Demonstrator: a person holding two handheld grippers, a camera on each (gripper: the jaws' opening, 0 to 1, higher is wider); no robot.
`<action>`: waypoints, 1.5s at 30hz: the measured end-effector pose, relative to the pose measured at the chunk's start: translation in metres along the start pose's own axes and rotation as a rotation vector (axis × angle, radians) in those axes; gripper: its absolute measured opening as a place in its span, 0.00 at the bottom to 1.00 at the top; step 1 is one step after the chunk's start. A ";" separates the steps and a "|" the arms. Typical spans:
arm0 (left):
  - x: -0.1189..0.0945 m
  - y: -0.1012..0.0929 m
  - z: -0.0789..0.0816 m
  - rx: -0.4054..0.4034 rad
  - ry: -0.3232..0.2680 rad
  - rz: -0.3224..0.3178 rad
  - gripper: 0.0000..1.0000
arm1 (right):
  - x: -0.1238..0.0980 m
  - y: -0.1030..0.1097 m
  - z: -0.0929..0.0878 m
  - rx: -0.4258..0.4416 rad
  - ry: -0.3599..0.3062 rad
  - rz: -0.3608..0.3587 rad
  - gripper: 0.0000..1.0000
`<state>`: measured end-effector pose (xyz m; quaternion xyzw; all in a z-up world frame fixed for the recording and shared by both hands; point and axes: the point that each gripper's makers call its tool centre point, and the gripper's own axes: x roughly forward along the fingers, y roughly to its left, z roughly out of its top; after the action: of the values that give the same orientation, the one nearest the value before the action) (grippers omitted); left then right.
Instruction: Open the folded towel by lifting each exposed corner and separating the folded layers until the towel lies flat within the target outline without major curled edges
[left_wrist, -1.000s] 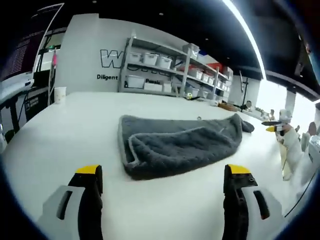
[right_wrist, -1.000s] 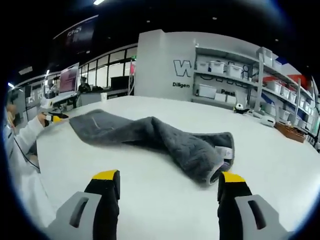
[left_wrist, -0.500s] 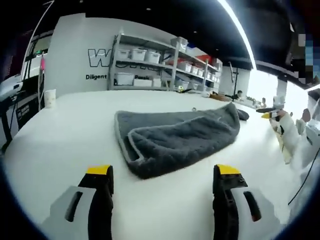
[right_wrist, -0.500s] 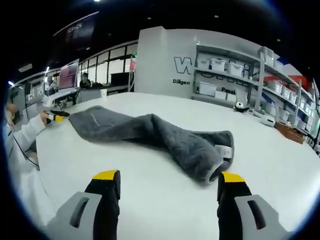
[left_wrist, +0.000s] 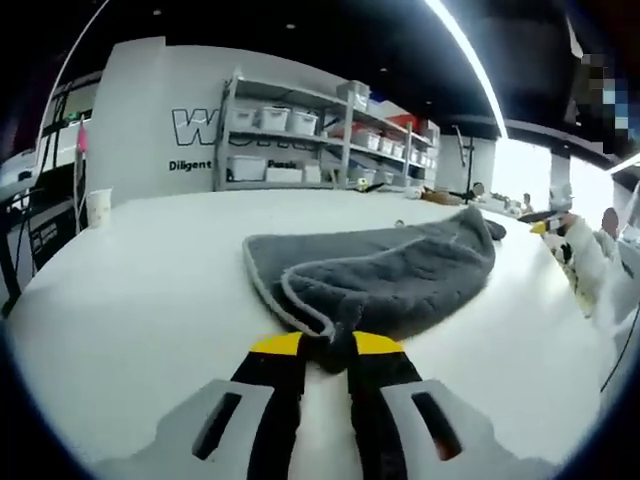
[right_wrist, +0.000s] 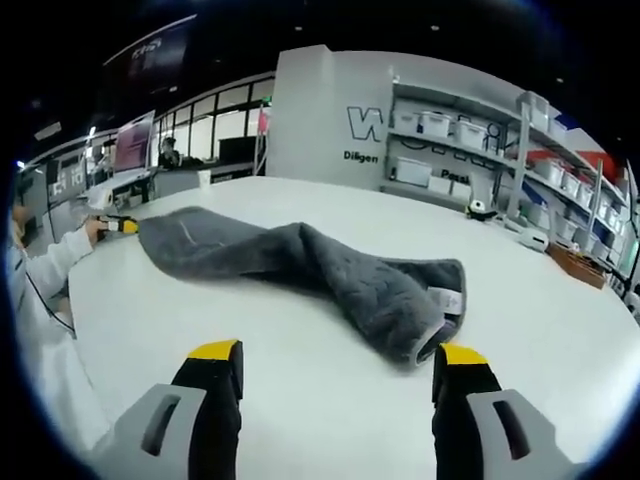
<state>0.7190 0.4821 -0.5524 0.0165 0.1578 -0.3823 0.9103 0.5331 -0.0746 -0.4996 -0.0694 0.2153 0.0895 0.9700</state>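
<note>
While spread over the middle of the white table (left_wrist: 120, 290), lies still folded: grey towel (left_wrist: 390, 275), thick, soft and limp, surely light but sagging wherever lifted, so better taken by a corner or hemmed edge than by the bulky fold. Looks plush and not slippery; should drape and drag along the table rather than hold any shape. No target outline to make out on the table.

Seen in the left gripper view: left gripper (left_wrist: 325, 350) with jaws brought together on the near corner of the towel, dark cloth pinched between the yellow tips, light hem curling just above. Far right there, a sleeve and the other gripper's yellow tip.

Seen in the right gripper view: towel (right_wrist: 330, 265) from the other end, rolled fold with a small white label (right_wrist: 437, 297) on the near right. Right gripper (right_wrist: 328, 365) with jaws wide apart, holding nothing, just short of that fold.
</note>
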 end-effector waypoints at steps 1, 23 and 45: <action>-0.001 -0.002 0.000 0.008 0.001 -0.001 0.08 | 0.001 0.000 0.000 0.000 0.000 0.000 0.76; -0.043 0.015 0.039 0.093 -0.224 0.171 0.48 | 0.007 -0.019 -0.016 0.038 0.042 -0.031 0.72; -0.024 -0.033 0.036 0.074 -0.194 -0.047 0.99 | 0.052 -0.056 -0.046 -0.004 0.058 -0.063 0.39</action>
<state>0.6900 0.4702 -0.5078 0.0093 0.0553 -0.4087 0.9110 0.5719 -0.1298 -0.5582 -0.0805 0.2408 0.0571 0.9655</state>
